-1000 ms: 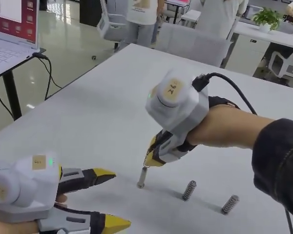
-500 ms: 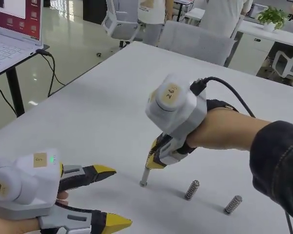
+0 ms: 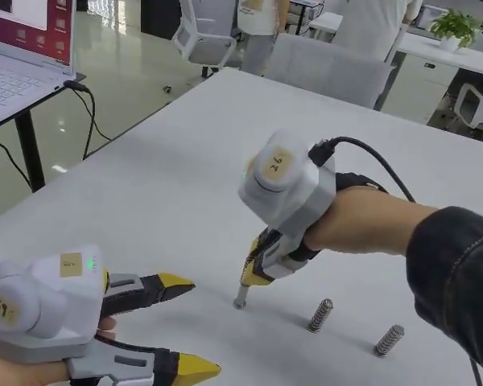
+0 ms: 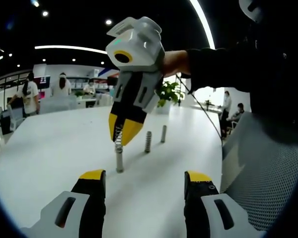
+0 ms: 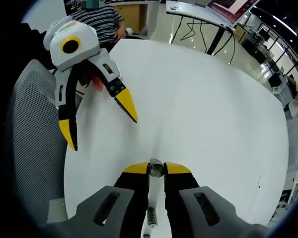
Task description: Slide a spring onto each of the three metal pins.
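Note:
My right gripper [image 3: 252, 279] points down at the table, shut on a small spring [image 4: 118, 138]. The spring's lower end meets the top of a bare upright metal pin [image 3: 241, 299]. Looking along the right gripper's jaws, I see the spring's round top [image 5: 156, 168] pinched between the yellow tips. To the right of that pin stand two more pins, each wearing a spring [image 3: 320, 315] [image 3: 389, 340]. My left gripper [image 3: 191, 326] rests low at the front left, open and holding nothing, a hand's width from the bare pin.
The white table [image 3: 169, 185] runs far back, with its left edge near a laptop [image 3: 16, 56] on a side stand. Office chairs and people stand behind the table. A mesh chair [image 4: 258, 163] sits close at the front.
The right gripper has come slightly lower with the spring over the bare pin. The left gripper has stayed put and open. The view has shifted a little.

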Available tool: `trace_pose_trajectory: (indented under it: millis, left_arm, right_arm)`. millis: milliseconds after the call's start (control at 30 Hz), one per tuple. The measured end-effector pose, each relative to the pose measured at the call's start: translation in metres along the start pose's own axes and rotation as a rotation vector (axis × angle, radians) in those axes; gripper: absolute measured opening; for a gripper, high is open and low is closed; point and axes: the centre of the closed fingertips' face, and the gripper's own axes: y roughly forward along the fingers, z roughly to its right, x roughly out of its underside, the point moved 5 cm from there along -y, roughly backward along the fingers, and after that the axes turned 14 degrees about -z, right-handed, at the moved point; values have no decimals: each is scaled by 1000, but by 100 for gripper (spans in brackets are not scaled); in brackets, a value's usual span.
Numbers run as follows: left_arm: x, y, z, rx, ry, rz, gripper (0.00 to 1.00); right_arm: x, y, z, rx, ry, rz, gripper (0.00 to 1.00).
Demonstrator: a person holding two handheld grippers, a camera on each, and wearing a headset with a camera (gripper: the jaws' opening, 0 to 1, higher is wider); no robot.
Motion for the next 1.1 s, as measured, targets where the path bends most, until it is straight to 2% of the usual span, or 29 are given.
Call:
trace_pose_trajectory:
  millis: [500,1100]
  left_arm:
    - [2,0,1,0,-4,-6,59]
    - [1,0,4,1,6,-13,58]
  right_arm:
    - [7,22,-6,-31,3,-42,8]
    - [34,35,-17,-59,38,-100,8]
